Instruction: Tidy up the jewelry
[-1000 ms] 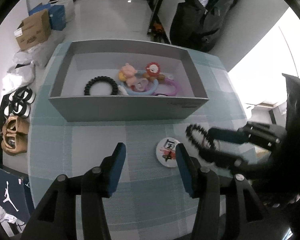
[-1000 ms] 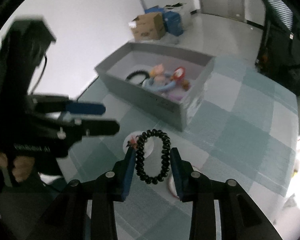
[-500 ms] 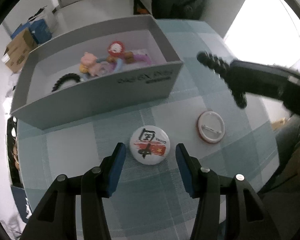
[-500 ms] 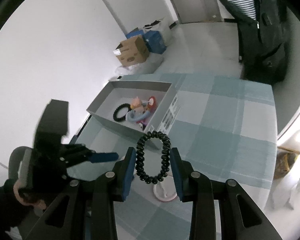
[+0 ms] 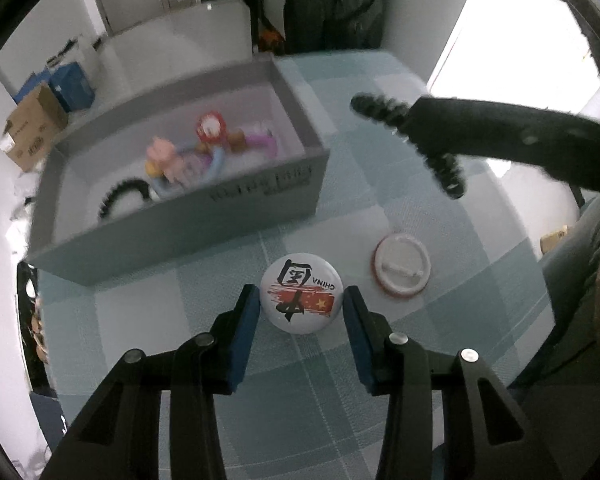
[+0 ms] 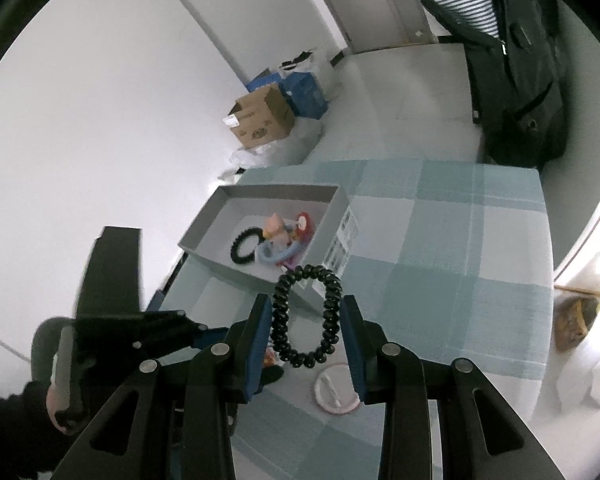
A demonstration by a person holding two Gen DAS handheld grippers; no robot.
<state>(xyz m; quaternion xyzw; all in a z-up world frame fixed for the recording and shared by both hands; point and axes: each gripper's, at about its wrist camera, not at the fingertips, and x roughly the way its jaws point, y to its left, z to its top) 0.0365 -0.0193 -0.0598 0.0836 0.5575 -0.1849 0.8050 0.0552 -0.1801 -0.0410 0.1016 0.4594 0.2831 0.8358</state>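
Overhead, checked teal tablecloth (image 6: 440, 240) — grey floor (image 6: 380, 92), white wall (image 6: 120, 100).

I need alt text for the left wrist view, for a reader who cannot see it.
The left gripper straddles a round China badge on the checked tablecloth, jaws open on either side. Beside it lies a second badge, face down; behind stands a grey box of trinkets, and the right gripper holds a black coil hair tie above.

Motion blur smears the grey box (image 5: 260, 196) and the trinkets inside it in the left wrist view, so the lettering on its near wall cannot be read. The right gripper (image 5: 440, 148) covers part of the black coil hair tie (image 5: 372, 105). In the right wrist view, the left gripper (image 6: 204, 330) hides most of the printed badge (image 6: 269, 358).
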